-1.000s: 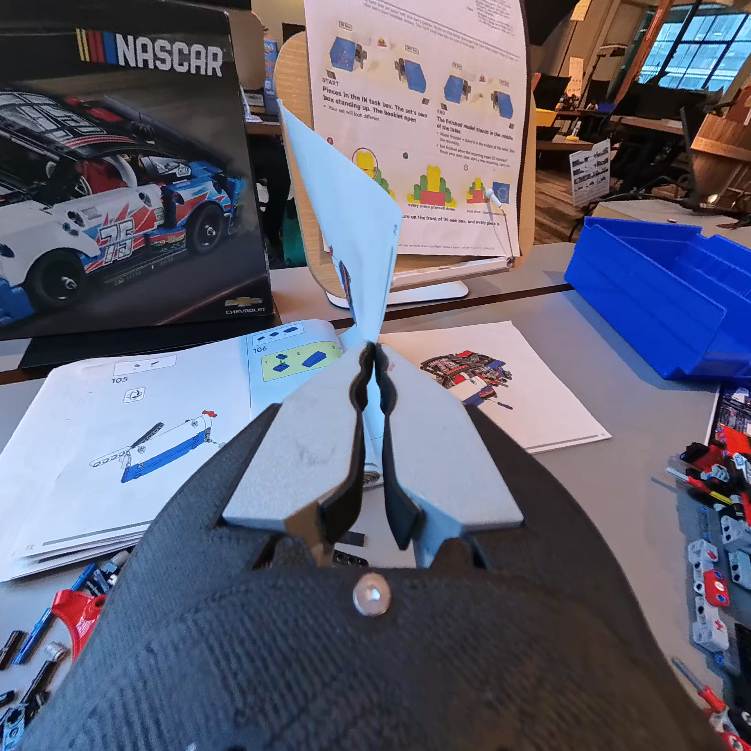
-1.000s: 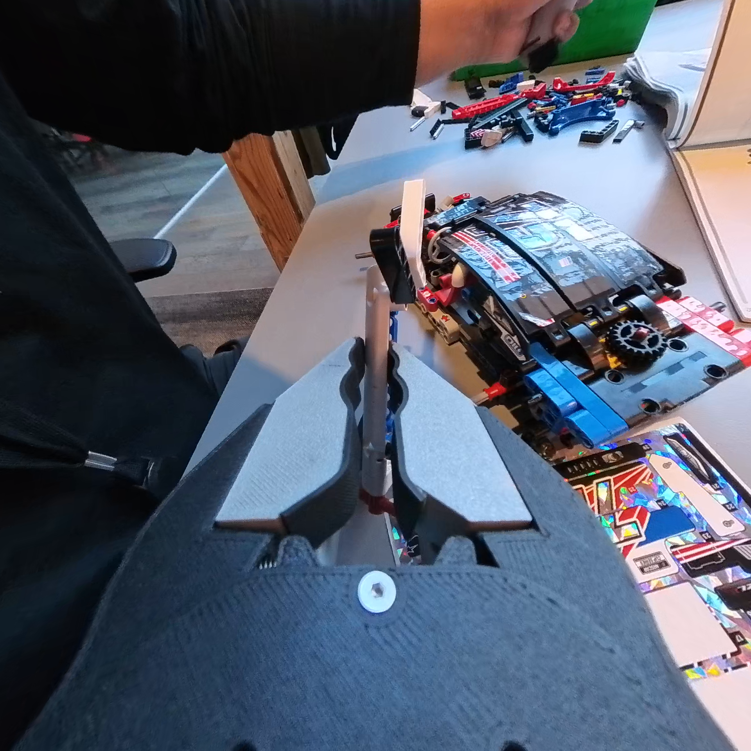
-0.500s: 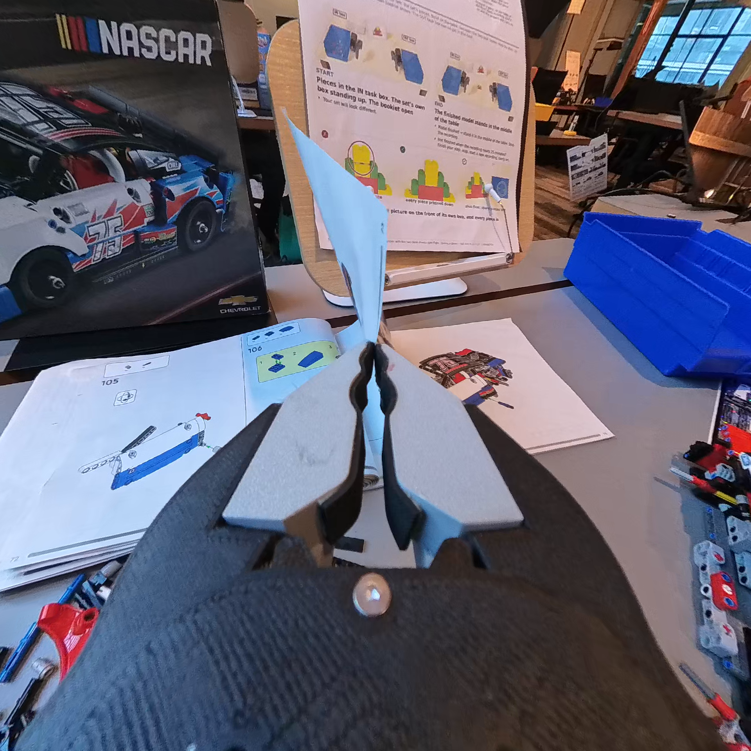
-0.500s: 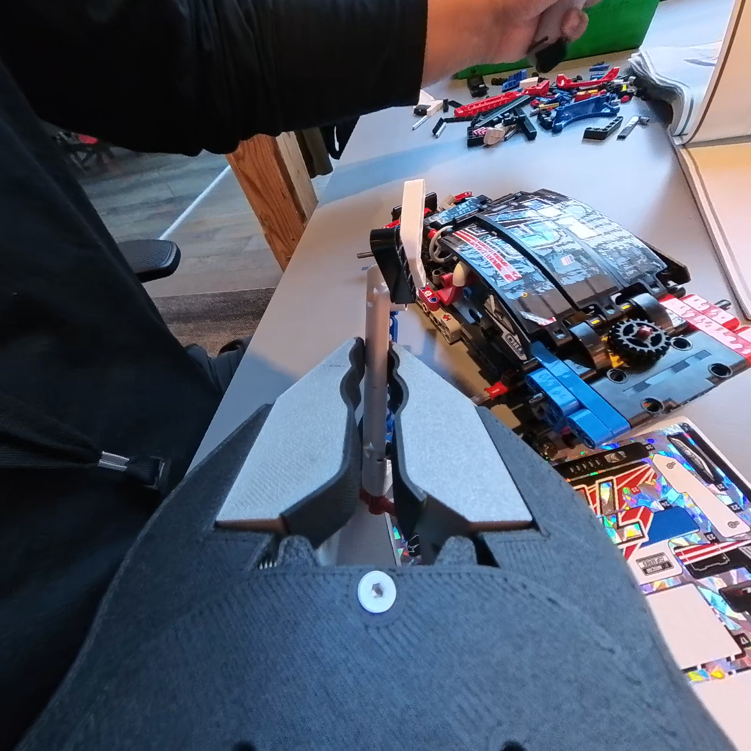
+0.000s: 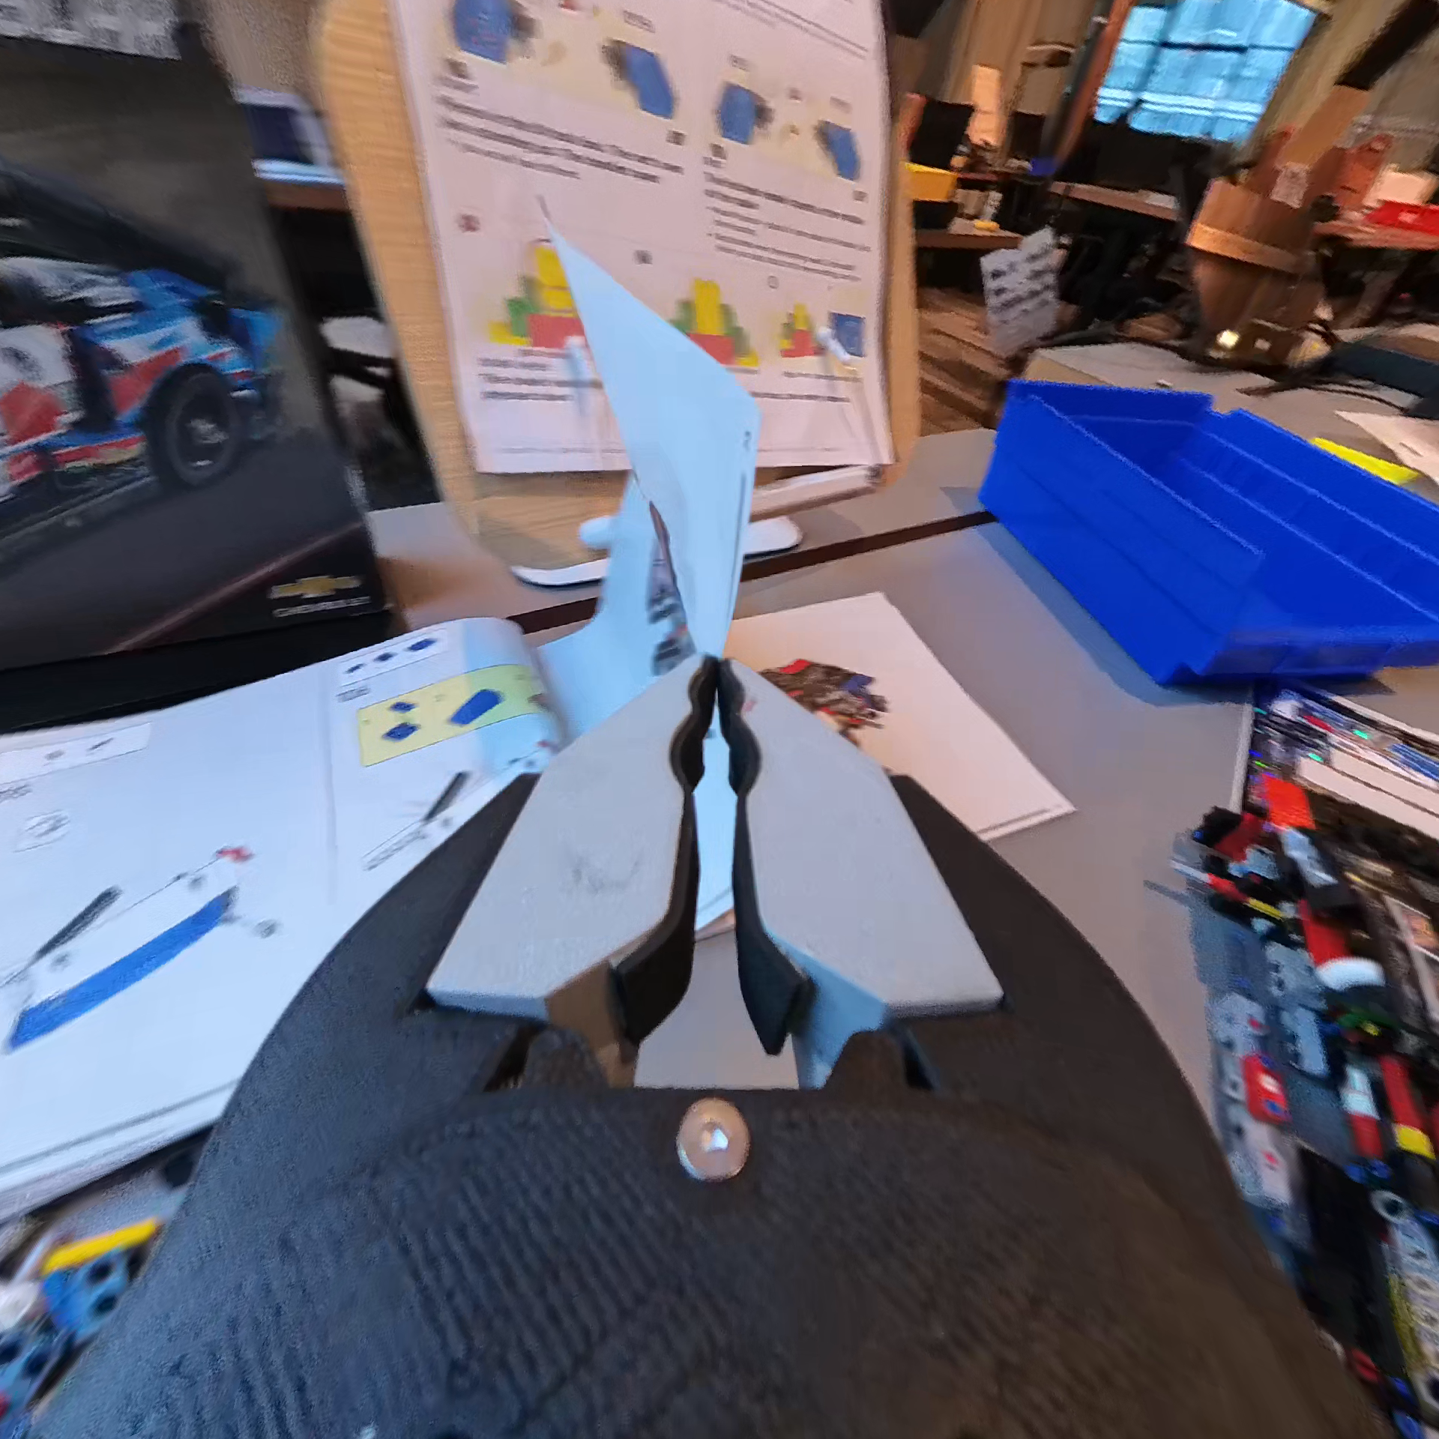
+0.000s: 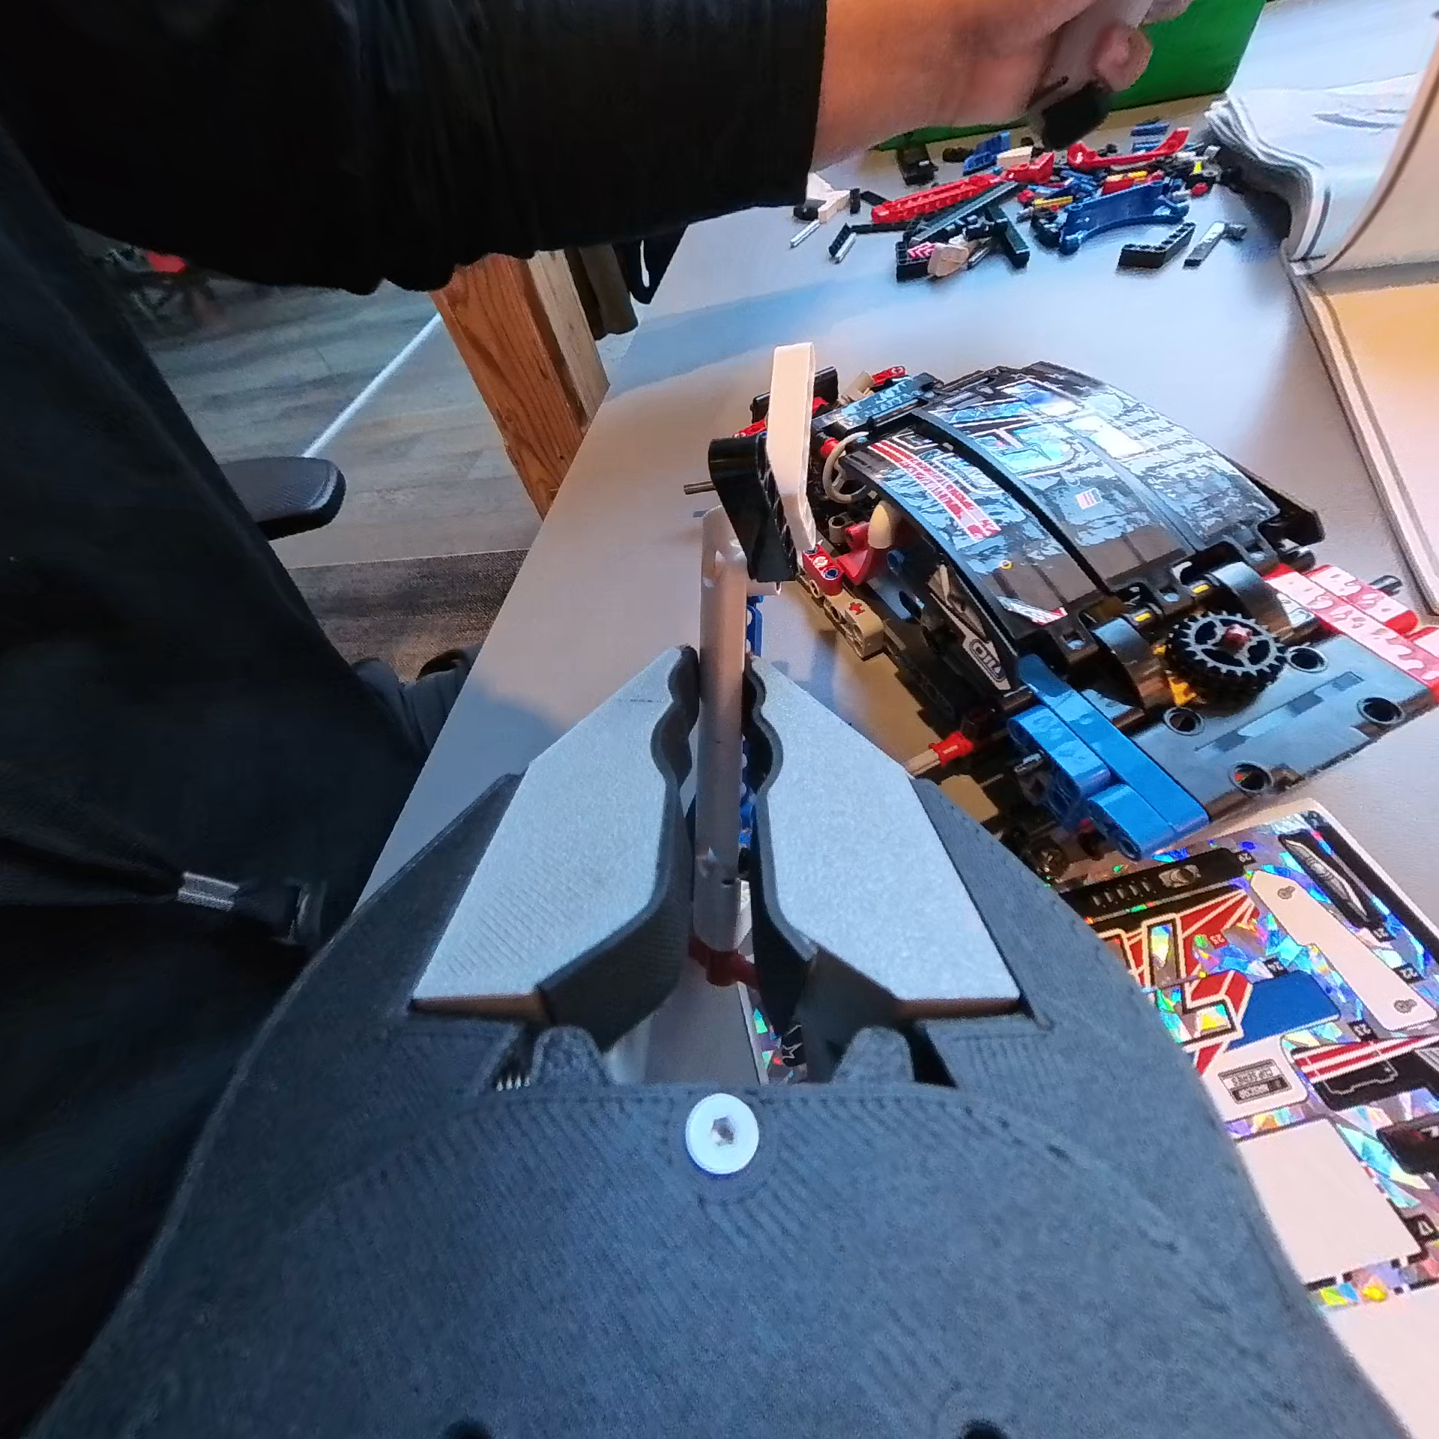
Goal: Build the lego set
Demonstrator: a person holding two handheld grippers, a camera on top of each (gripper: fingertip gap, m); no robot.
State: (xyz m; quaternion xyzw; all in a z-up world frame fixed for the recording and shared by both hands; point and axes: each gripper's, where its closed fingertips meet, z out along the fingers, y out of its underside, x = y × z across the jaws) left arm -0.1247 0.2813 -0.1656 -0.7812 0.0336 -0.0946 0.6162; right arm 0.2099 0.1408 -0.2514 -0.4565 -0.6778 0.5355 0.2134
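Note:
My left gripper (image 5: 712, 671) is shut on a page (image 5: 677, 436) of the open instruction booklet (image 5: 233, 818) and holds it upright above the spread. My right gripper (image 6: 720, 677) is shut on a long white lego beam (image 6: 720, 623) with blue pieces behind it, standing upright. Just beyond it on the grey table lies the part-built black, blue and red lego car (image 6: 1090, 584). A shiny sticker sheet (image 6: 1261, 958) lies to the right of my right gripper. The person's hand (image 6: 973, 70) and black sleeve reach across the top of the right wrist view.
The set's box (image 5: 156, 350) stands at the back left, a stand with a printed sheet (image 5: 662, 195) behind the booklet. A blue bin (image 5: 1215, 529) sits at the right. Loose lego pieces lie at the right (image 5: 1308, 973) and in a far pile (image 6: 1051, 202). About 40 cm separates my left fingertips from my right.
My left gripper has carried the held page to the right, and its view is now blurred by motion. The right gripper and its beam have hardly moved.

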